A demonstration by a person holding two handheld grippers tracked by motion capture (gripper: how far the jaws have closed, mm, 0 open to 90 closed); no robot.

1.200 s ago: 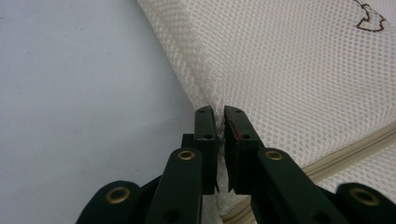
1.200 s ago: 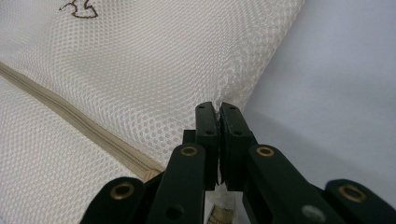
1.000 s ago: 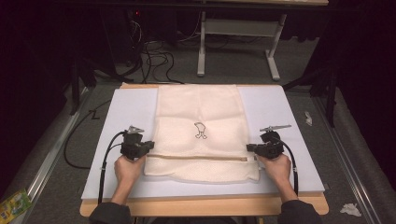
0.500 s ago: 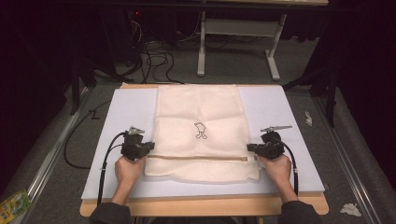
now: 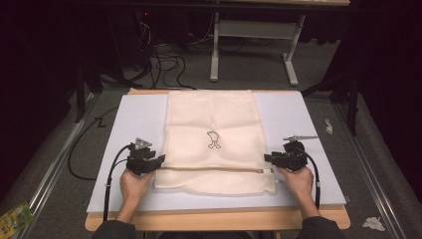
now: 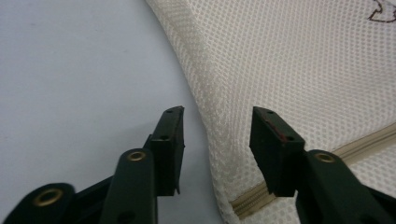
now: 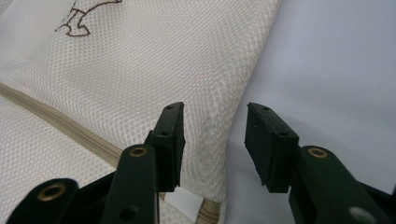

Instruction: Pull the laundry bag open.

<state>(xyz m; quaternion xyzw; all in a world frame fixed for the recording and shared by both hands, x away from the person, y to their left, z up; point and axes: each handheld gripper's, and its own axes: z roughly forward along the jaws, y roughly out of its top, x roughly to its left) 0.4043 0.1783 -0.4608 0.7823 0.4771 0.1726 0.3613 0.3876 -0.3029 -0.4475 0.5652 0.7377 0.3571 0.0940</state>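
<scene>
One cream mesh bag (image 5: pixel 214 139) lies flat along the bench (image 5: pixel 308 124) centre, reaching its far edge. High view shows the whole outline and a small dark emblem (image 5: pixel 214 140); gripper views resolve the weave and a beige zipper (image 6: pixel 359 142) crossing near the front edge. Left gripper (image 5: pixel 158 160) and right gripper (image 5: pixel 267 158) straddle the side hems, jaws released.

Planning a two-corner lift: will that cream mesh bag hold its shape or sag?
The mesh bag will probably sag between grips: it lies flat and thin on the white mat, with soft rounded edges. Likely light, given its open weave. The zipper seam may stiffen one line slightly.
</scene>
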